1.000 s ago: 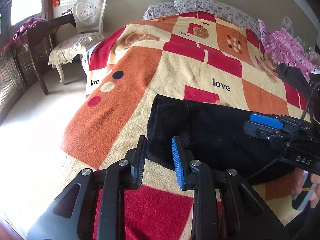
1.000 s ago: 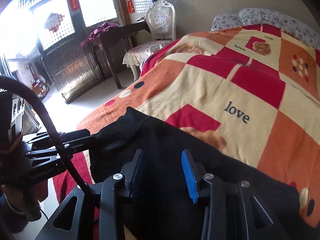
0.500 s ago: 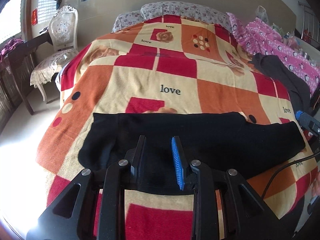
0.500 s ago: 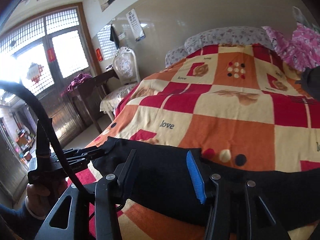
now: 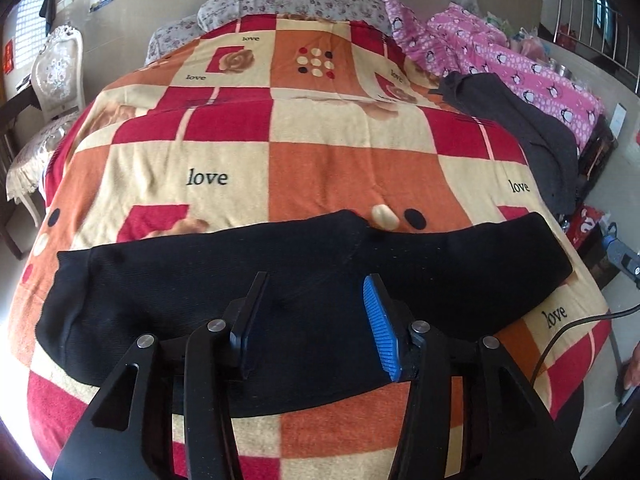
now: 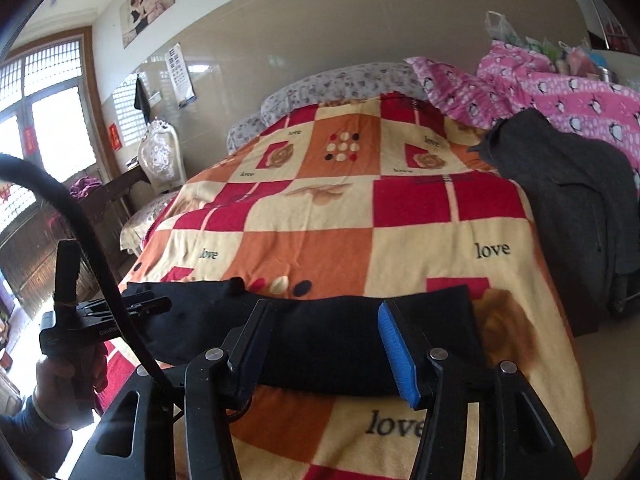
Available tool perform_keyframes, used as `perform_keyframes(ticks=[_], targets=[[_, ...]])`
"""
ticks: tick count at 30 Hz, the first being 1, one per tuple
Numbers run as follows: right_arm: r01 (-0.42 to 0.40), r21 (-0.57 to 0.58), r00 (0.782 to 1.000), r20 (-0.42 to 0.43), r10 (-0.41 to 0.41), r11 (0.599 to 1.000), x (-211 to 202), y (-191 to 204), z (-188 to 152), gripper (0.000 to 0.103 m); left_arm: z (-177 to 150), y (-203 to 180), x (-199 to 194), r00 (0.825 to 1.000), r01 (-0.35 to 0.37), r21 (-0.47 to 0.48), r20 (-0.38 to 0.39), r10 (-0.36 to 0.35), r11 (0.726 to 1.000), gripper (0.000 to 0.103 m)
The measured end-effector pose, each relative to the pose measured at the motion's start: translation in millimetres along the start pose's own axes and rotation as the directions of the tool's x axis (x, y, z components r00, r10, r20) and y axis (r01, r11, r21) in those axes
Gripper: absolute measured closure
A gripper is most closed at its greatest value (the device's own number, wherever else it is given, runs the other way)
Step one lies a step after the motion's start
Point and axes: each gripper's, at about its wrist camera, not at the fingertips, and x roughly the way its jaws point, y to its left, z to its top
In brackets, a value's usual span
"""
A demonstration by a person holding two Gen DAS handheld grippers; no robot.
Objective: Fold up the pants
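Pants (image 5: 304, 280) lie flat near the front edge of the checkered blanket (image 5: 352, 168), long axis running left-right across both views, already doubled lengthwise by the look of it. Left gripper (image 5: 316, 320) hangs over the middle of the strip, jaws opening, nothing pinched. Right gripper (image 6: 332, 344) sits over the right-hand end, jaws opening too, cloth below but not clamped. Likely next fold goes end to end along that axis; right gripper is nearer an end.
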Motion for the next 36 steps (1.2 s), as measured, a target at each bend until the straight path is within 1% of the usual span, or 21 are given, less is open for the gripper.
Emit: perform_keyframes(ticks=[3, 6, 13, 21, 24, 28, 32, 34, 36], targets=[[0.026, 0.037, 0.998, -0.055, -0.024, 0.999, 10, -18, -18, 0.050, 5, -14, 9, 1.000, 0.026, 0.023, -0.011, -0.026, 0.999, 0.056], [0.051, 0.047, 0.993, -0.107, -0.046, 0.998, 22, -30, -32, 0.050, 9, -28, 19, 0.998, 0.057, 0.050, -0.029, -0.056, 0.997, 0.056], [0.042, 0.132, 0.994, -0.104, -0.028, 0.990, 24, -50, -41, 0.050, 20, -62, 39, 0.997, 0.071, 0.132, -0.048, -0.065, 0.989, 0.056], [0.047, 0.164, 0.993, -0.116, -0.028, 0.985, 27, -57, -44, 0.049, 33, -90, 53, 0.993, 0.111, 0.183, -0.052, -0.103, 0.977, 0.056], [0.041, 0.185, 0.993, -0.119, -0.019, 0.982, 28, -62, -45, 0.045, 39, -100, 57, 0.990, 0.140, 0.212, -0.055, -0.131, 0.967, 0.056], [0.039, 0.209, 0.992, -0.126, -0.013, 0.977, 30, -70, -48, 0.044, 48, -116, 64, 0.979, 0.201, 0.241, -0.076, -0.188, 0.949, 0.056], [0.048, 0.222, 0.991, -0.131, -0.019, 0.974, 30, -78, -49, 0.043, 55, -134, 77, 0.959, 0.280, 0.259, -0.125, -0.255, 0.924, 0.056], [0.050, 0.232, 0.991, -0.133, -0.019, 0.971, 30, -82, -50, 0.043, 59, -143, 84, 0.952, 0.300, 0.262, -0.147, -0.269, 0.917, 0.056], [0.046, 0.247, 0.991, -0.137, -0.012, 0.968, 32, -86, -50, 0.043, 64, -151, 90, 0.941, 0.331, 0.266, -0.165, -0.296, 0.905, 0.056]])
